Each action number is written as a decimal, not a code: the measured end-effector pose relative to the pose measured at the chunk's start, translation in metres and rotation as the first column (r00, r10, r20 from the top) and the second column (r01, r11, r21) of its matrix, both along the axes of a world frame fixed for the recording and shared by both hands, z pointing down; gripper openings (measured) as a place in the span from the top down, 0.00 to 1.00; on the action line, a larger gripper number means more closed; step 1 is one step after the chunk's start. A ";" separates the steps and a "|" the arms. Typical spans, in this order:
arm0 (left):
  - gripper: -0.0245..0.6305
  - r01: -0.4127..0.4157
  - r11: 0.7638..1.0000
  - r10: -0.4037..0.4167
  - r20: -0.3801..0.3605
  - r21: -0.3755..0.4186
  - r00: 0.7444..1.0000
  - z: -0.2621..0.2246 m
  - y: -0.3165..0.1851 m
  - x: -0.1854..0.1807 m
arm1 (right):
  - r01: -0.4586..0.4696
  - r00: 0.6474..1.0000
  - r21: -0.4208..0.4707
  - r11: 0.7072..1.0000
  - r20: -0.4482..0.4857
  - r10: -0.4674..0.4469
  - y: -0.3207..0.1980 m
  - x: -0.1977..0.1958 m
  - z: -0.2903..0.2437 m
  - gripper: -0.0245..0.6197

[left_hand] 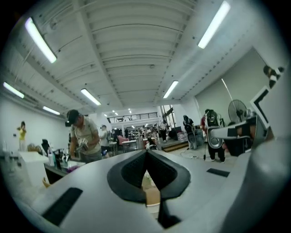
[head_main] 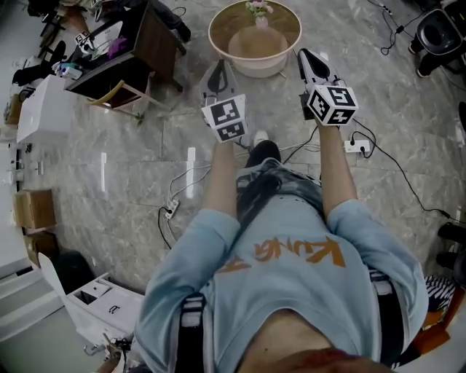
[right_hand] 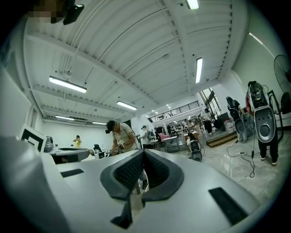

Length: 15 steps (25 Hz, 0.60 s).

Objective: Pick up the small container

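A small pale container (head_main: 261, 21) with flowers in it stands in the middle of a round beige table (head_main: 222, 22) at the top of the head view. My left gripper (head_main: 218, 69) is held in the air short of the table's near rim, with its jaws shut and nothing between them. My right gripper (head_main: 303, 55) hovers by the table's right rim, also shut and empty. In the left gripper view the dark pads (left_hand: 132, 170) meet at their tips (left_hand: 146, 152). The right gripper view shows its pads (right_hand: 127, 170) closed together (right_hand: 143, 152). Neither gripper view shows the container.
A dark desk (head_main: 124, 51) with clutter stands at the upper left, with white boxes (head_main: 44, 109) and cardboard boxes (head_main: 33, 207) along the left. Cables and a power strip (head_main: 357, 146) lie on the marble floor. A person in a cap (left_hand: 84, 136) works at a bench.
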<state>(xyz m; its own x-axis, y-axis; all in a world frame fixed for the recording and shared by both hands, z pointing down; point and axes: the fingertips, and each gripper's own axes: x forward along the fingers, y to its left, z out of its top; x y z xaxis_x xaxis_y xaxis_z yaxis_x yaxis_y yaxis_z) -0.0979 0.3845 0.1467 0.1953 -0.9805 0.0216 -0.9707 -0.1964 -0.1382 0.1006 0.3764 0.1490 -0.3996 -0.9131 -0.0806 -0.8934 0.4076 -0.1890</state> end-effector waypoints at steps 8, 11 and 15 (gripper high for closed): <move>0.93 -0.047 0.999 0.047 -0.005 0.026 0.999 -0.007 -0.044 0.030 | -0.103 0.988 0.000 0.995 0.117 0.103 -0.039 0.068 -0.010 0.94; 0.93 -0.053 0.998 0.053 -0.025 0.019 0.998 0.003 -0.069 0.031 | -0.108 0.984 -0.012 0.994 0.141 0.109 -0.062 0.074 -0.005 0.94; 0.93 -0.055 0.998 0.056 -0.044 0.005 0.997 0.014 -0.114 0.026 | -0.083 0.986 -0.013 0.996 0.141 0.084 -0.107 0.065 0.003 0.94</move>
